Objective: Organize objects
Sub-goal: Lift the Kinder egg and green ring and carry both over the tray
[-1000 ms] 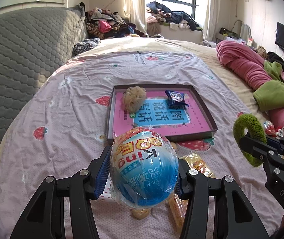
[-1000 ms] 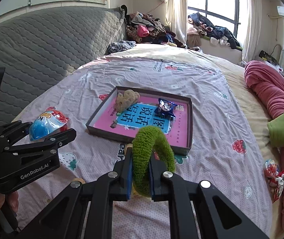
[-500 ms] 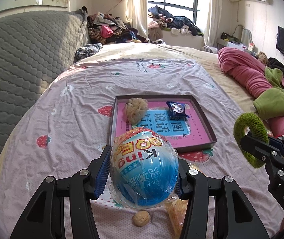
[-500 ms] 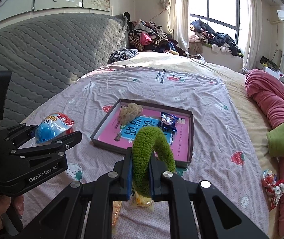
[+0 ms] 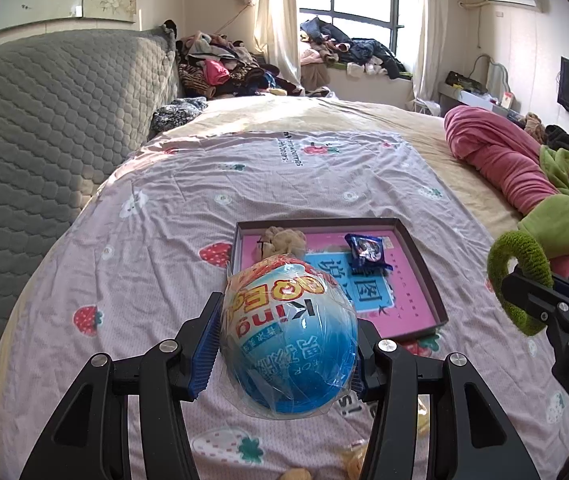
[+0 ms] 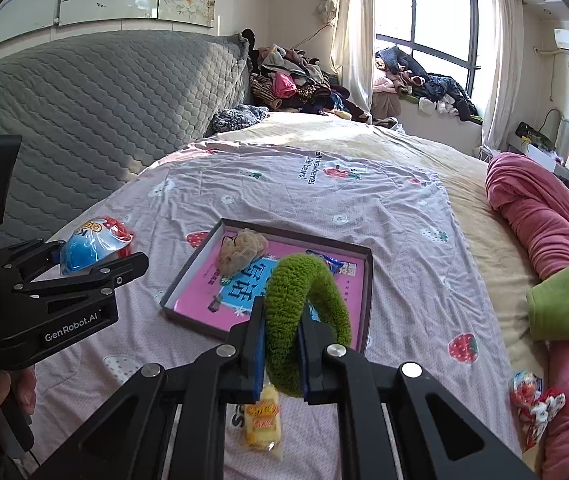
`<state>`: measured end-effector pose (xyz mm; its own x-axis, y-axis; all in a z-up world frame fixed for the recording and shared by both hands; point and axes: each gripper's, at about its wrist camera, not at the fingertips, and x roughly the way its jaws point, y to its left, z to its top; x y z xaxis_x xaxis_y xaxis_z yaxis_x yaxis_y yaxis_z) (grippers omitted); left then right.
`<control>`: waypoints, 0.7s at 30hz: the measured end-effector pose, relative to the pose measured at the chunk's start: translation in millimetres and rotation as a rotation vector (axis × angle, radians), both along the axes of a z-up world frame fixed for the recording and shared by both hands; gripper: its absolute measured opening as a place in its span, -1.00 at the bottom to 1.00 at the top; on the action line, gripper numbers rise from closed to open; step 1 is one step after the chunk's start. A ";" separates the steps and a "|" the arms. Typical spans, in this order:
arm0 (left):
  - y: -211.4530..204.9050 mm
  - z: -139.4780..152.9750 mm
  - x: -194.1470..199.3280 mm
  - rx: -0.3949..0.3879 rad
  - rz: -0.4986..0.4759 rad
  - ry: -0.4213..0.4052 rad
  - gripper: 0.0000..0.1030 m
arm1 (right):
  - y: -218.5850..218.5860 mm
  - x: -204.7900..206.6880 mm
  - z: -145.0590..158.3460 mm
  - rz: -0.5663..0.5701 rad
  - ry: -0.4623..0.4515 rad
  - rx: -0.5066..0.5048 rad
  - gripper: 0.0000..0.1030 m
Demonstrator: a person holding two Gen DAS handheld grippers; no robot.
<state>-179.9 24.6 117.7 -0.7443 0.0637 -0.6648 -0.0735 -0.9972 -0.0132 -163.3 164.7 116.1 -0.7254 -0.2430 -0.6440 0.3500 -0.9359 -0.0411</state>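
Left gripper [image 5: 288, 344]: fingers clamped on the blue plastic-wrapped toy egg [image 5: 289, 338], held above the bed [image 5: 156, 264], near side of the box lid [image 5: 424, 276].

Right gripper [image 6: 281, 350]: fingers clamped on the green fuzzy ring [image 6: 304, 316], held upright in the air over the lid's near edge.

Box lid sits open-side-up on the strawberry-print sheet; inside it a beige scrunchie [image 6: 242, 250] and a blue snack packet [image 5: 367, 251], apart from each other.

Yellow snack packet [image 6: 262, 420] lies on the sheet below the right gripper.
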 end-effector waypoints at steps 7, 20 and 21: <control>-0.7 -12.7 -33.7 0.002 0.001 -0.014 0.06 | -2.9 -32.2 -11.7 -0.006 -0.006 0.025 -0.74; 11.0 -66.6 -95.9 0.003 -0.015 -0.053 0.06 | -9.8 -98.9 -69.4 -0.015 -0.057 0.067 -0.74; 11.8 -72.0 -100.4 0.000 -0.016 -0.055 0.06 | -9.1 -104.8 -77.2 -0.018 -0.069 0.067 -0.74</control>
